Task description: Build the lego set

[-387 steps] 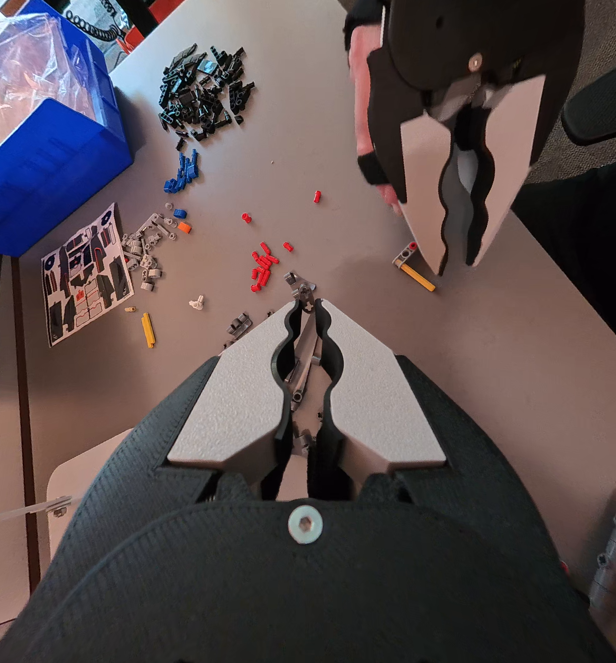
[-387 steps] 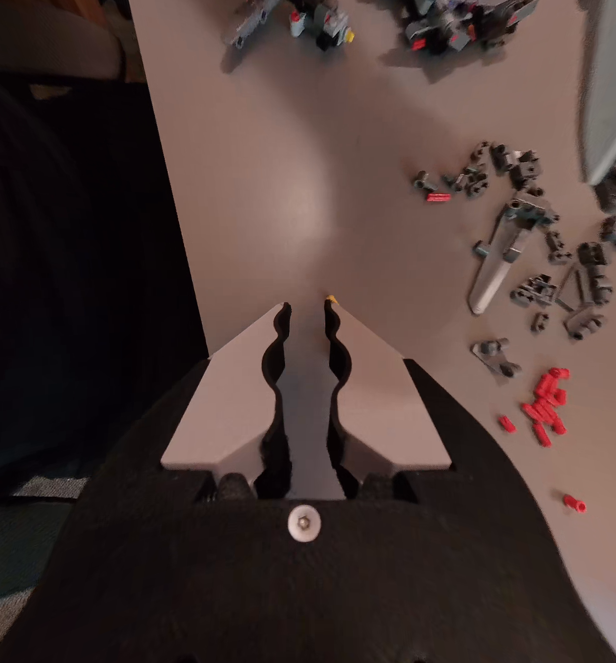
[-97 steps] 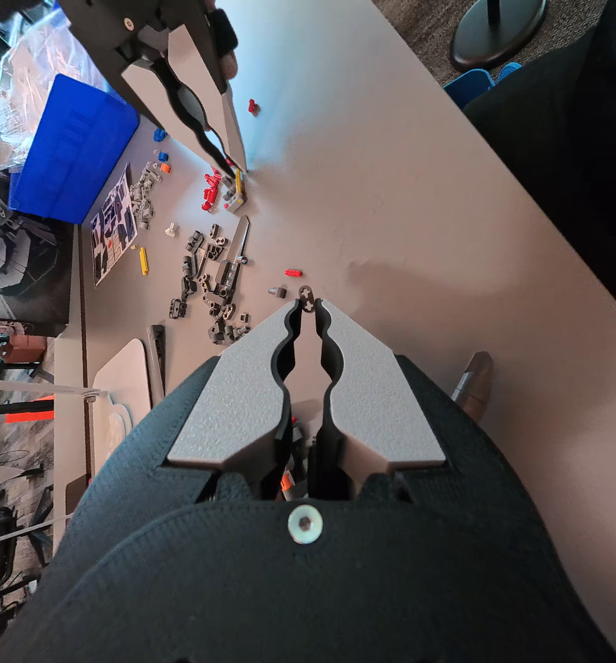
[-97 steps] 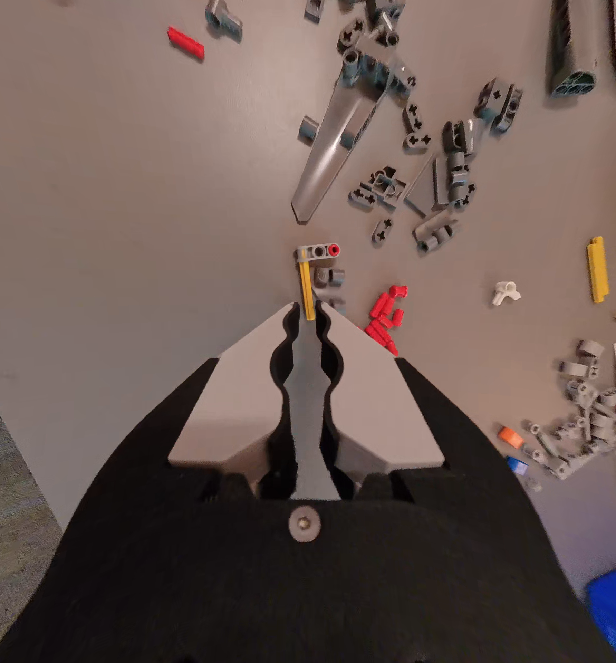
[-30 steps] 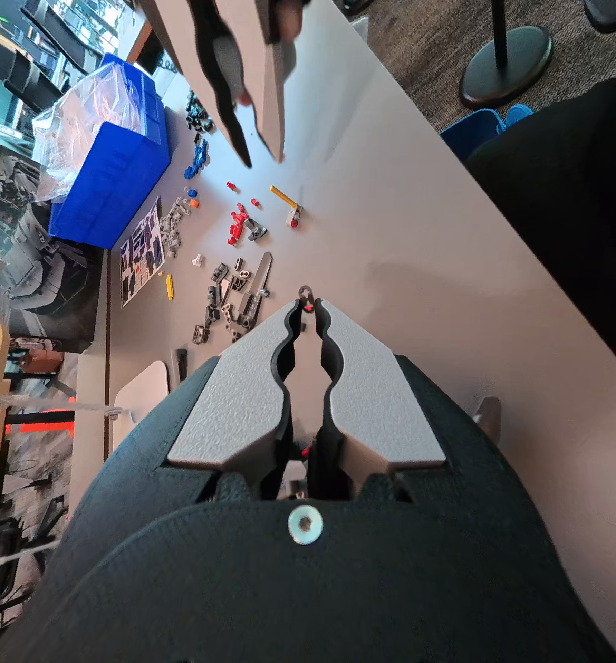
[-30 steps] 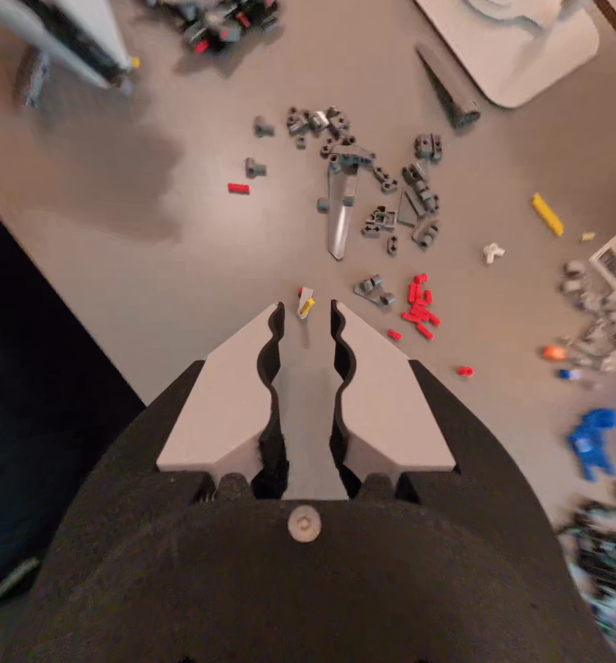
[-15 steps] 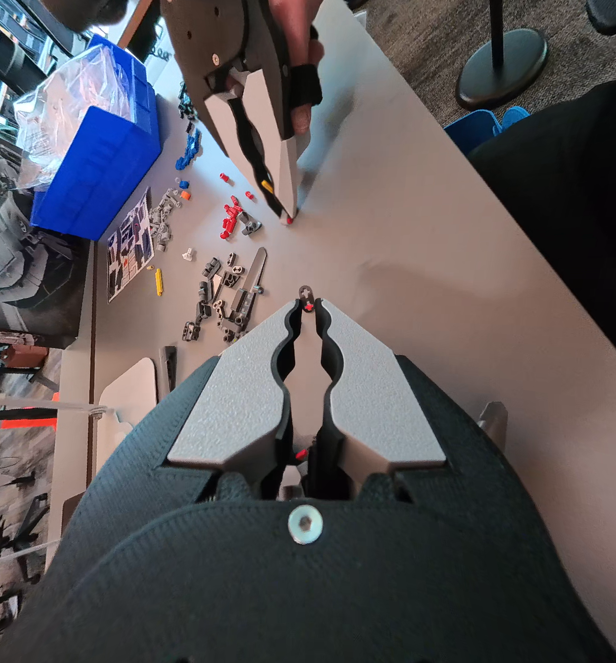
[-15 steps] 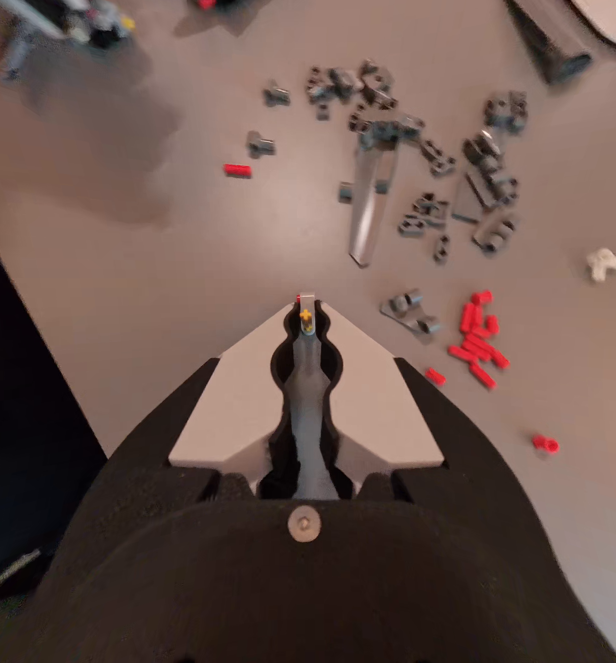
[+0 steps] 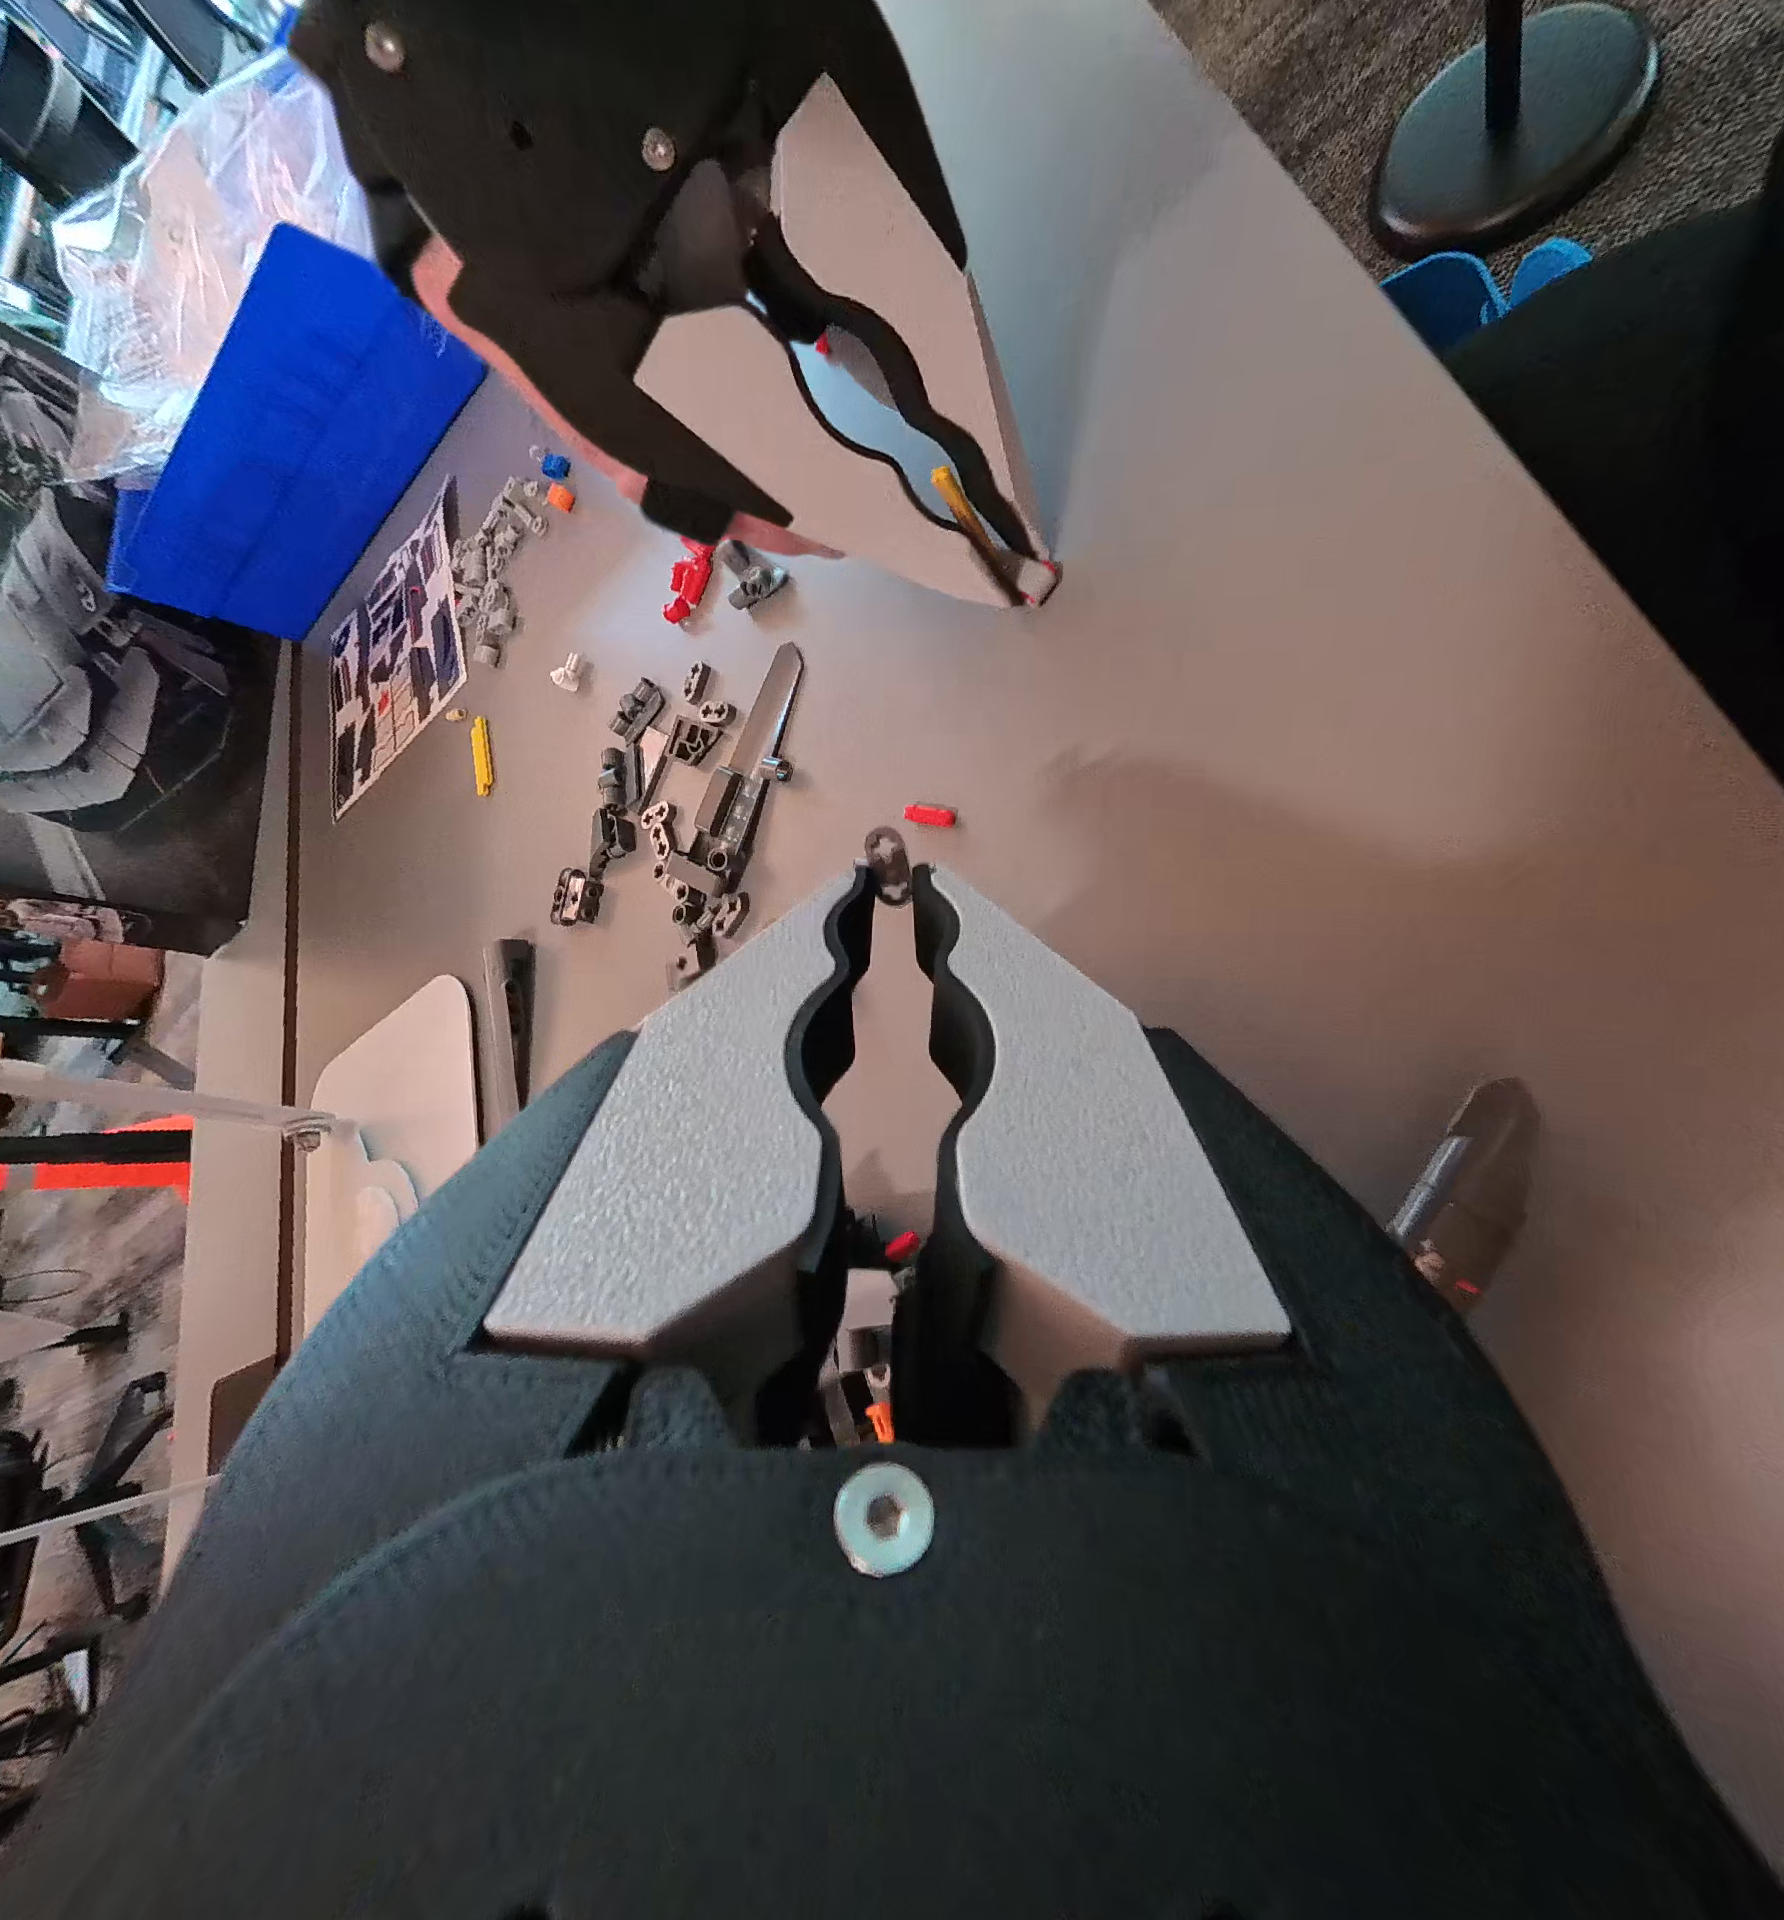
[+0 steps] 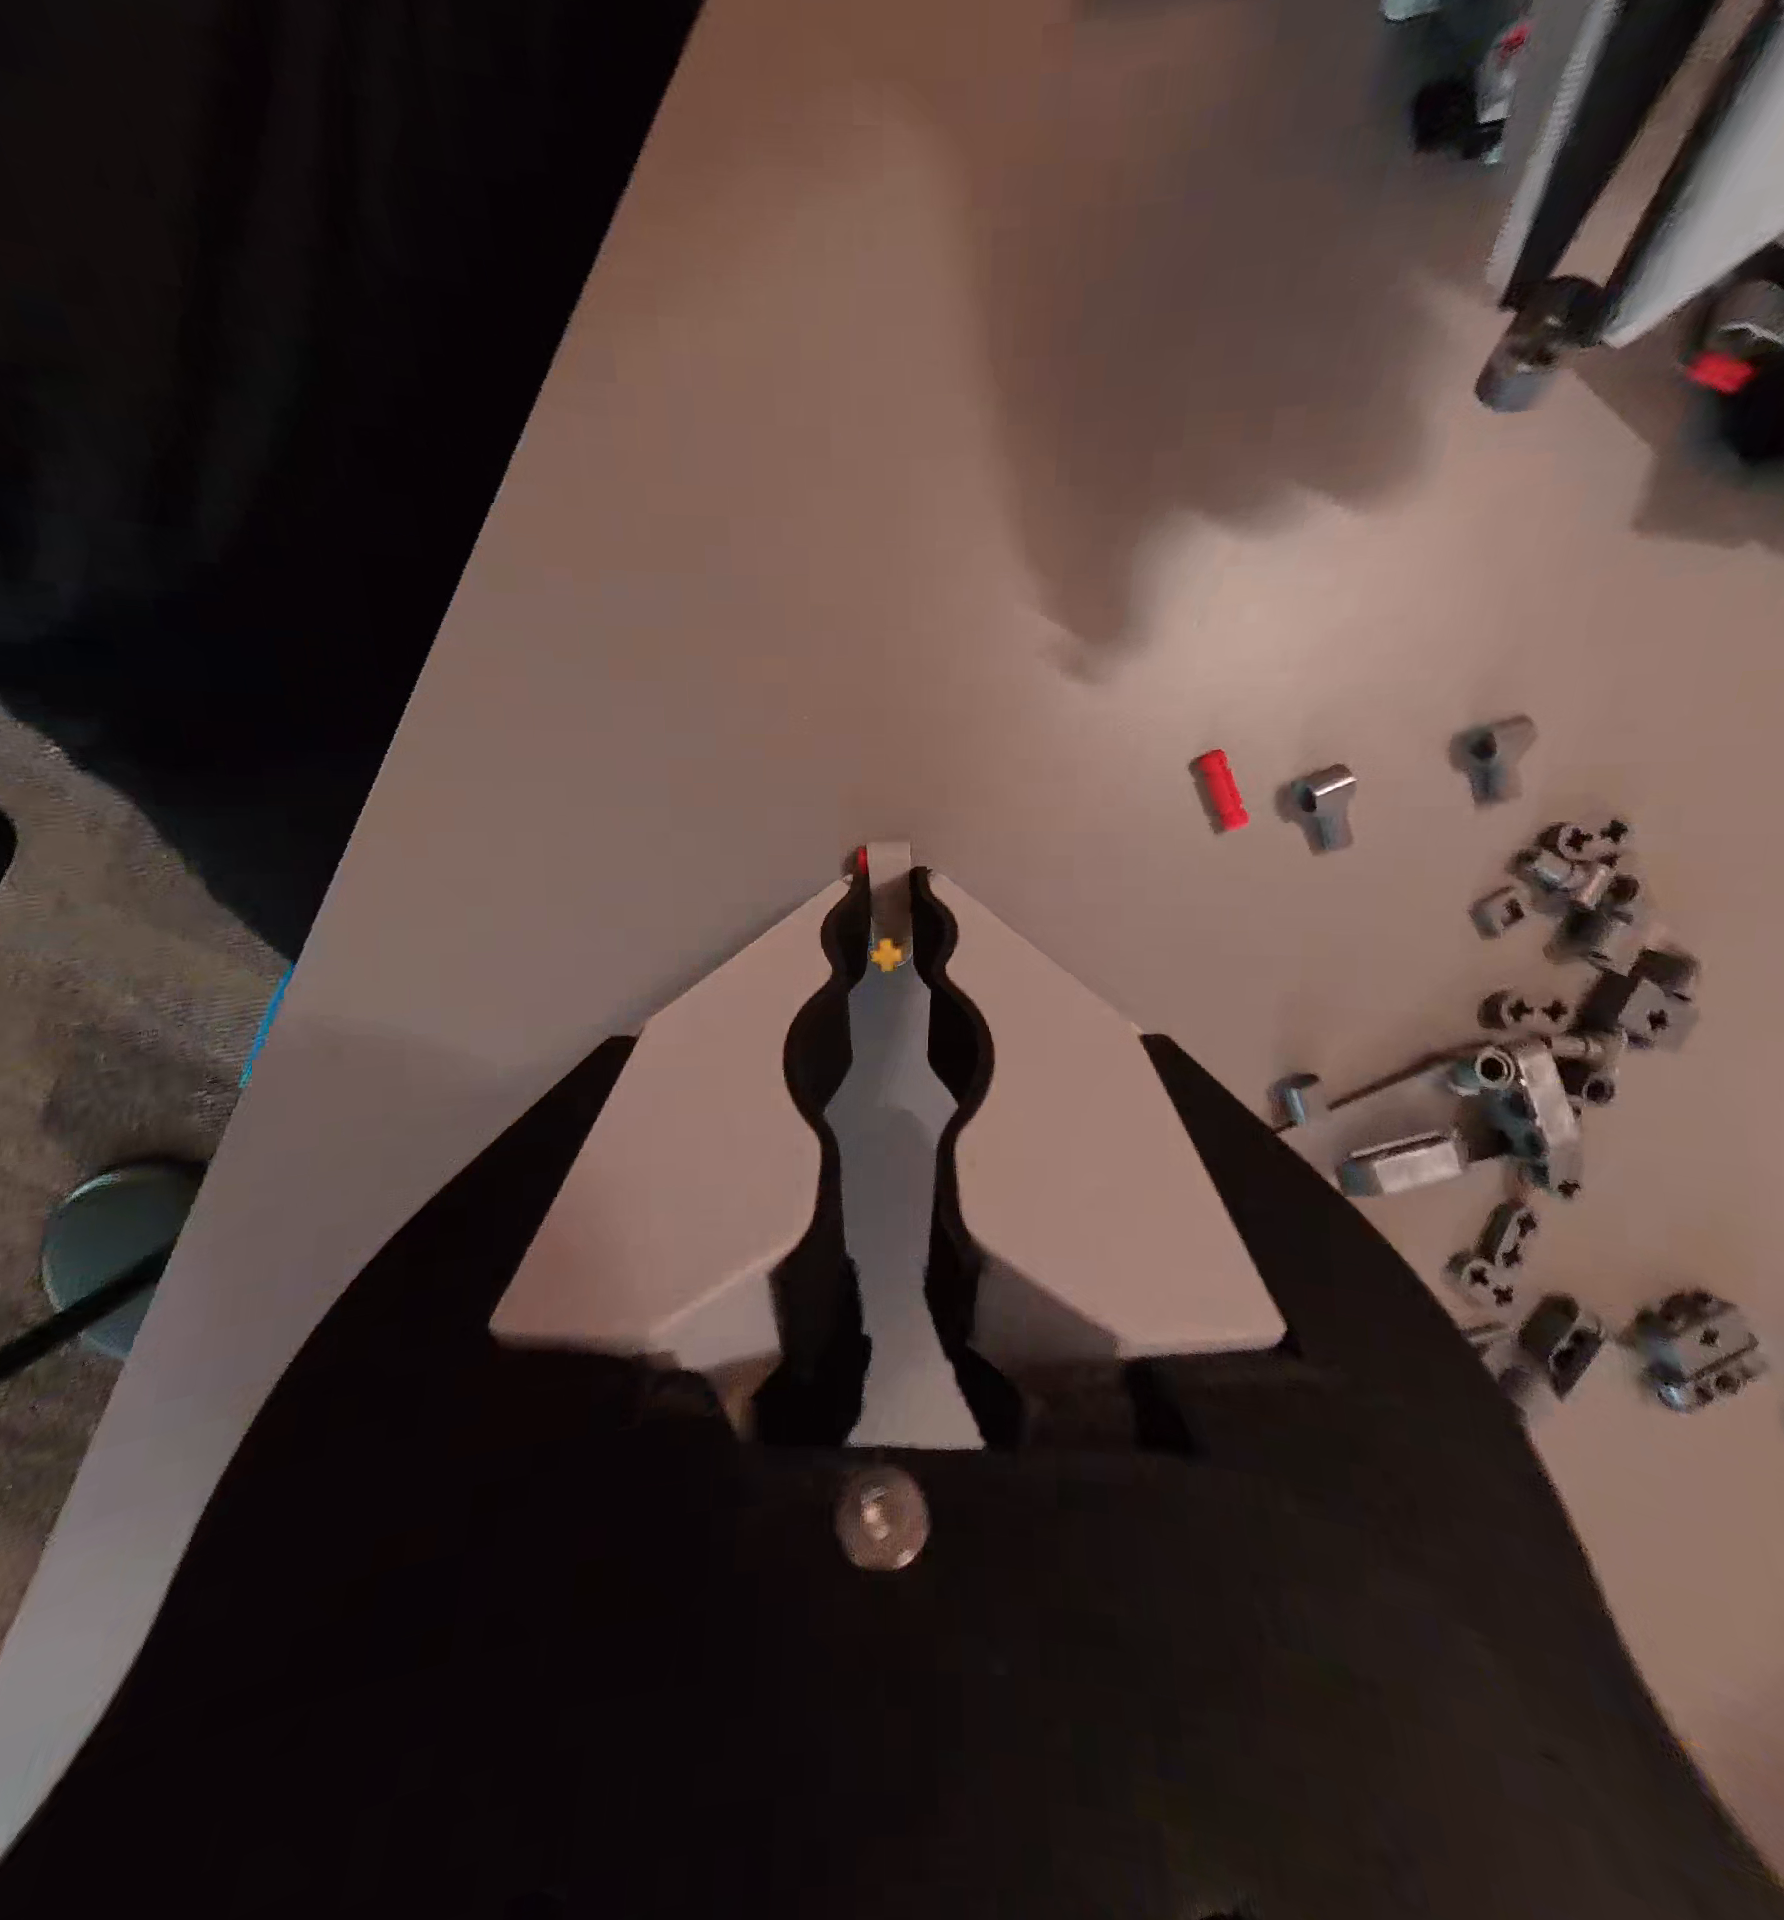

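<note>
I see a grey table (image 9: 1335, 727) strewn with little building pieces. My left gripper (image 9: 893, 881) pinches a small dark link piece (image 9: 886, 862) at its tips; a red pin (image 9: 929, 815) lies just ahead. My right gripper (image 10: 886, 883) pinches a grey piece with a yellow rod (image 10: 885, 935). Only the left view shows the rod's length. A second ago the right jaws stood wider, holding nothing.

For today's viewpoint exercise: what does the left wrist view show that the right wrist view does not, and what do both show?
Left only: blue bin, sticker sheet, the yellow axle's full length.

Right only: the axle's cross-shaped end between the right gripper's fingers.

Both: grey table, loose grey pieces, left gripper shut on a small dark grey link, right gripper shut on the light grey beam with that axle.
</note>
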